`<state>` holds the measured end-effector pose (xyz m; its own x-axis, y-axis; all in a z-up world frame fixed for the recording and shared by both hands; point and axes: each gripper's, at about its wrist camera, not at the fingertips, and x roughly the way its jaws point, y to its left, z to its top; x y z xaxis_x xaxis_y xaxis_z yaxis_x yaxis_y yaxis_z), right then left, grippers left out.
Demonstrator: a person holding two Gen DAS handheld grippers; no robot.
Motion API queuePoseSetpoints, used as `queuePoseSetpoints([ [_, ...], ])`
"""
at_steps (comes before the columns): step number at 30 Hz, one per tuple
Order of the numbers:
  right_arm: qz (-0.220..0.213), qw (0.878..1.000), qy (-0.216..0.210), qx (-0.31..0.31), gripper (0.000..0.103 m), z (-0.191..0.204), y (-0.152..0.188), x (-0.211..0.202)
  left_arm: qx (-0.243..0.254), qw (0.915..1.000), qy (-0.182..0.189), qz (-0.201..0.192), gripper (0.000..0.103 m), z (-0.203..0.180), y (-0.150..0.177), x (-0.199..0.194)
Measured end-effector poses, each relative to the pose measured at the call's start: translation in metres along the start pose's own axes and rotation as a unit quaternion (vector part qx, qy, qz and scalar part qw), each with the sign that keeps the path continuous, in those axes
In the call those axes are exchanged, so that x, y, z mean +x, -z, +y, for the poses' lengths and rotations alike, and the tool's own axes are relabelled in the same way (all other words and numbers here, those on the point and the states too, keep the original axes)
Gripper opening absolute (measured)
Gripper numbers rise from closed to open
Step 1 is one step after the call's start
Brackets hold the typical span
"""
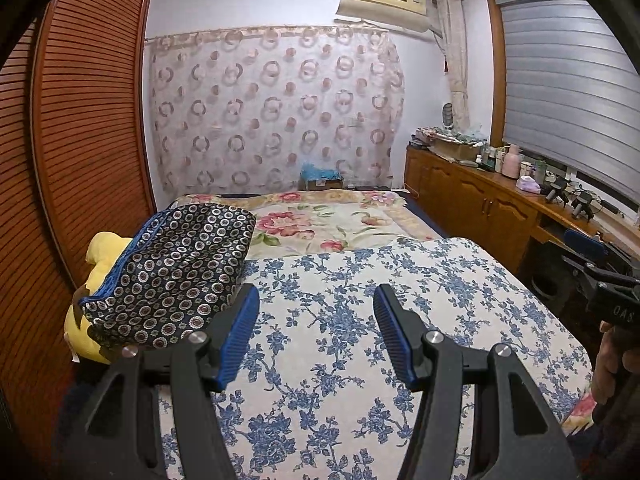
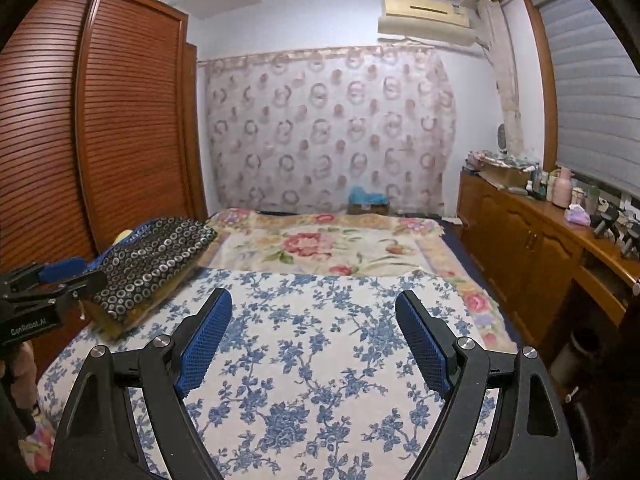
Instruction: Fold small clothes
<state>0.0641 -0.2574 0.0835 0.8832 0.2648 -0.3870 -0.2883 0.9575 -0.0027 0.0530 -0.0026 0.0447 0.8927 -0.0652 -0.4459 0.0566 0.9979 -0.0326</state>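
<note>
- We are holding the left gripper (image 1: 316, 300), black with ribbed blue pads, wide open and gripping nothing, low in the left wrist view.
- We are holding the right gripper (image 2: 314, 304) just as wide, mesh-textured blue pads bare.
- Both are hovering over a white cotton cloth with blue flower print (image 1: 360, 320), lying flat across the bed; we cannot tell whether this is the piece to fold.
- At centre left, a dark circle-patterned cushion (image 1: 172, 272) is resting on a yellow plush toy (image 1: 104, 252).
- At right, a wooden sideboard (image 1: 472, 196) is carrying bottles and a cardboard box (image 1: 452, 148) of clutter.
</note>
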Motion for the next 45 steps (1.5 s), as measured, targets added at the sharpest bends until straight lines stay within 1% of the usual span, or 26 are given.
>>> queuePoseSetpoints([
  [12, 0.003, 1.0, -0.001, 0.0, 0.086, 0.0041, 0.0012, 0.0022, 0.002, 0.9999, -0.009, -0.005, 0.059, 0.0015, 0.0018, -0.0018],
  [45, 0.002, 1.0, 0.0, 0.002, 0.086, 0.0003, 0.0016, 0.0043, 0.003, 0.9998, -0.016, -0.011, 0.059, 0.0071, -0.0003, -0.0047],
])
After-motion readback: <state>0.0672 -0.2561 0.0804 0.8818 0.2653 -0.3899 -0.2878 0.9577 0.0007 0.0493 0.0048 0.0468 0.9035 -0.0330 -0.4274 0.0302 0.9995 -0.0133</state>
